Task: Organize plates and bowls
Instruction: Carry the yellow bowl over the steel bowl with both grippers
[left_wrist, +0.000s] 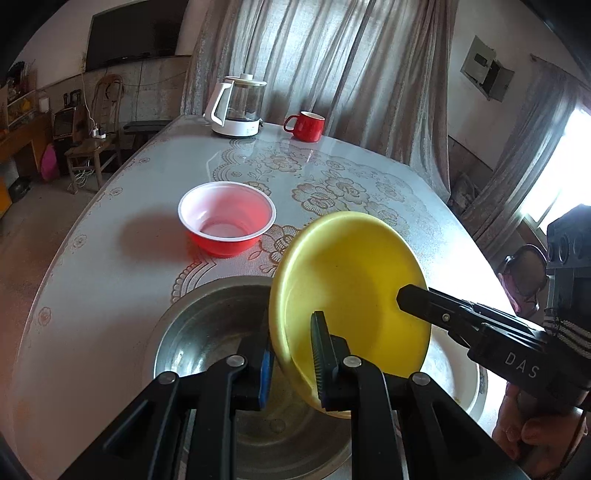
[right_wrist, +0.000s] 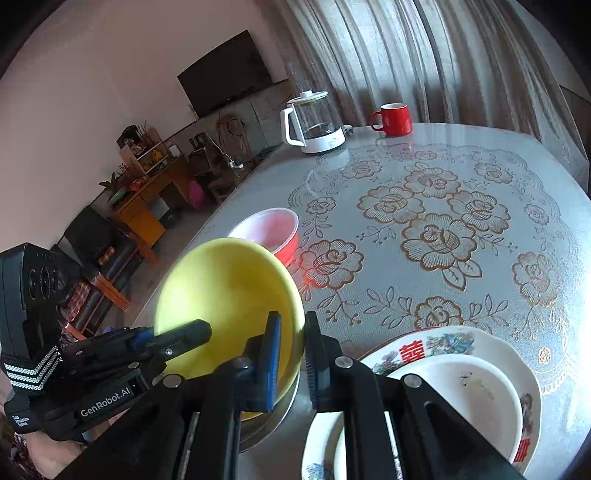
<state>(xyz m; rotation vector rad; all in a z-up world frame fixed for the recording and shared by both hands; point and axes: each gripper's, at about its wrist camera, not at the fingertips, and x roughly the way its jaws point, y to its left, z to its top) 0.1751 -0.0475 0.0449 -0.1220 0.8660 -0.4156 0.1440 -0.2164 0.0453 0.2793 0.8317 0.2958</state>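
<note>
I have the yellow bowl (left_wrist: 351, 295) pinched by its rim on two sides: my left claw (left_wrist: 291, 354) is clamped on the near edge and my right claw (right_wrist: 291, 354) on the opposite edge, so it hangs tilted without slipping. It sits above the steel basin (left_wrist: 207, 332), beside the stacked patterned plates (right_wrist: 480, 354). The red bowl (left_wrist: 227, 218) waits farther back on the desk (left_wrist: 110, 258), probably the next piece to nest.

Daylight from window (left_wrist: 561, 173) (blown out) | glare on table (left_wrist: 258, 158) | fisheye-bent edges, dark corners
</note>
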